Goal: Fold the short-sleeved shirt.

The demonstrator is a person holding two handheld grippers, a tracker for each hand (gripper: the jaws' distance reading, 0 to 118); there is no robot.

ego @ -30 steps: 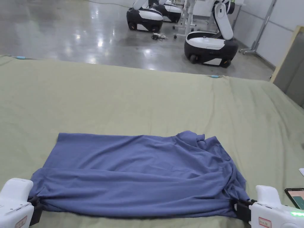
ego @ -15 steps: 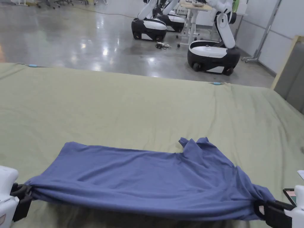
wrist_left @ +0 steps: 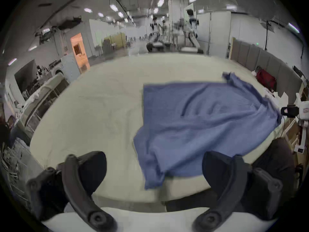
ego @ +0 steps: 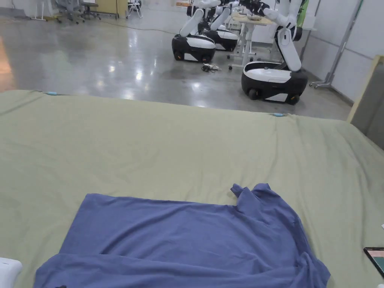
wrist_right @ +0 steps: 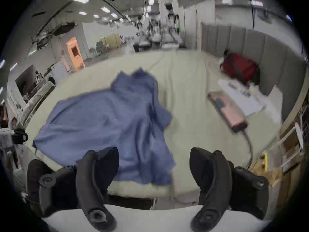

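Shirt is lying spread across the olive-covered bench, both tools, left tool and right tool, hanging released just off its near edge, probably clearing for a regrasp.

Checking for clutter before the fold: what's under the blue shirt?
The blue shirt lies spread on the olive-green table cover, which shows all around it. Anything beneath the fabric is hidden; no bulge suggests an object.

I see the shirt in plain blue-violet, no pattern, on the pale olive-green cloth of the bench. My left gripper and right gripper have black jaws on white bodies.
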